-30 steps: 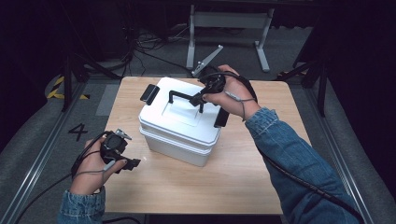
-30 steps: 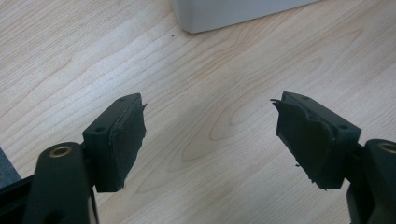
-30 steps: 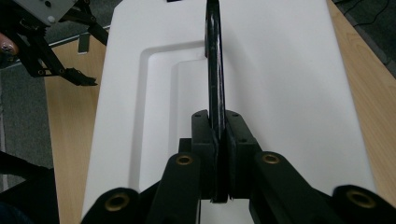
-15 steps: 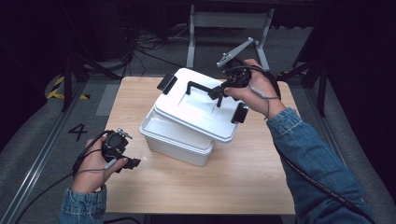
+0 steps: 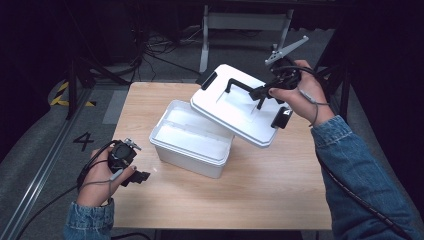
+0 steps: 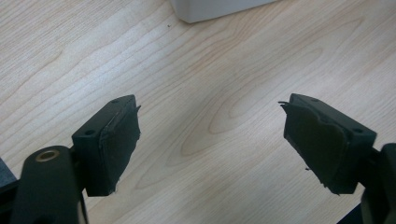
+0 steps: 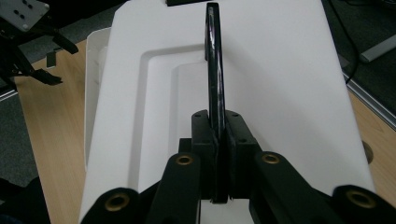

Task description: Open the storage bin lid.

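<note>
A white plastic box (image 5: 192, 137) stands open in the middle of the wooden table (image 5: 260, 195). Its white lid (image 5: 235, 107) hangs tilted above the box's right side, carried by its black handle (image 5: 242, 86). My right gripper (image 5: 261, 93) is shut on that handle; in the right gripper view the thin black handle (image 7: 214, 70) runs up from between the pads (image 7: 203, 135) across the lid (image 7: 280, 84). My left gripper (image 5: 142, 176) rests near the table's front left corner, open and empty. In the left gripper view its jaws (image 6: 210, 144) stand wide over bare wood, with the box's corner (image 6: 210, 9) at the top.
Black latches (image 5: 282, 117) hang at the lid's ends. A metal stand (image 5: 245, 22) and cables lie on the dark floor behind the table. A floor rail runs along the left, beside a painted number 4 (image 5: 82, 141).
The right gripper has lifted the lid off the box and carried it up and to the right, tilting it. The box now stands open. The left gripper stayed put.
</note>
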The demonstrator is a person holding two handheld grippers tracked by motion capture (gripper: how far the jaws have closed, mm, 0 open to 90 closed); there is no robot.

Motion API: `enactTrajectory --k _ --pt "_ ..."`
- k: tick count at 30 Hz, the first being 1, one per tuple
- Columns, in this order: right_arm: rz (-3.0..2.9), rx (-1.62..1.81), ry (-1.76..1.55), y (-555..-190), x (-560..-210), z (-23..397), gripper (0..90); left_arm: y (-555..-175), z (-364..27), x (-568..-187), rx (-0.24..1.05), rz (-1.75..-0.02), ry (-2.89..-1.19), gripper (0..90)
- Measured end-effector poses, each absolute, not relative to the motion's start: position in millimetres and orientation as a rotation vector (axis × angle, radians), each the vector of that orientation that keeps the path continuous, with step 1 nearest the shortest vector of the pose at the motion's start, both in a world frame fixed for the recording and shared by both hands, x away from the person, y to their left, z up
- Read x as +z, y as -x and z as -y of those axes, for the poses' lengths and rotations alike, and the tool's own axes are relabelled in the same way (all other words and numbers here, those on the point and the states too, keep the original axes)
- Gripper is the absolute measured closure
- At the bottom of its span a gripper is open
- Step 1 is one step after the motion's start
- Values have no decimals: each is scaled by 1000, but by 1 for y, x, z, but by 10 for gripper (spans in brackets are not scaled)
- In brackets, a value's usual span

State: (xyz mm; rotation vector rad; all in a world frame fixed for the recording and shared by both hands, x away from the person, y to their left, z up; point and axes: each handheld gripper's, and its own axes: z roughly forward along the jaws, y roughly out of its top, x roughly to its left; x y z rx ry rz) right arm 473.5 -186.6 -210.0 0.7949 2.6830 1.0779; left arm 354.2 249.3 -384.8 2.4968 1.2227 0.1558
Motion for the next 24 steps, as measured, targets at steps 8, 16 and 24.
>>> enactTrajectory --k 8,16,24 --pt "-2633 1073 -873 -476 -210 217 847 -352 -252 -384 162 -1228 -2489 186" --pt "-2587 1057 -978 -482 -218 249 847 -352 -252 -384 156 -1206 -2485 179" --pt "-2545 1027 -1080 -486 -229 277 847 -352 -251 -383 152 -1202 -2487 178"
